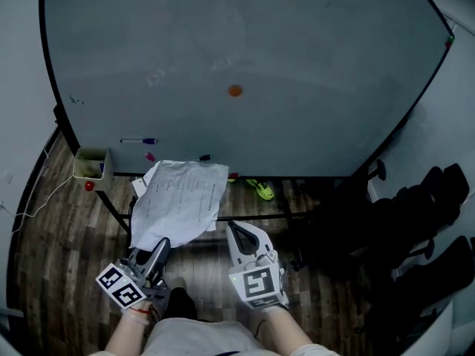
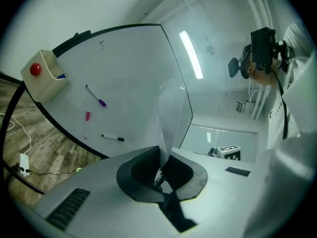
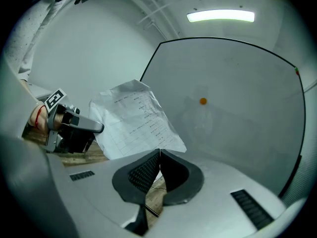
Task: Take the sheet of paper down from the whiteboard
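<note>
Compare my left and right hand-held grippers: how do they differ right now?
The left hand-held gripper is clamped on the bottom edge of the sheet of paper; the right hand-held gripper is closed on nothing. The left sits under the sheet's lower left corner, the right just off its lower right corner. Both have jaws together and point toward the whiteboard.

Grey-brown wood-plank floor (image 1: 67, 273) underfoot, with a thin white cable (image 1: 33, 212) trailing across it on the left. A plain white wall (image 1: 18, 65) stands on that side. Black chairs (image 1: 423, 221) crowd the right, deep in shadow. A lime-green object (image 1: 263, 191) lies on the boards. Overhead, one long ceiling light (image 3: 220, 16) glows.
</note>
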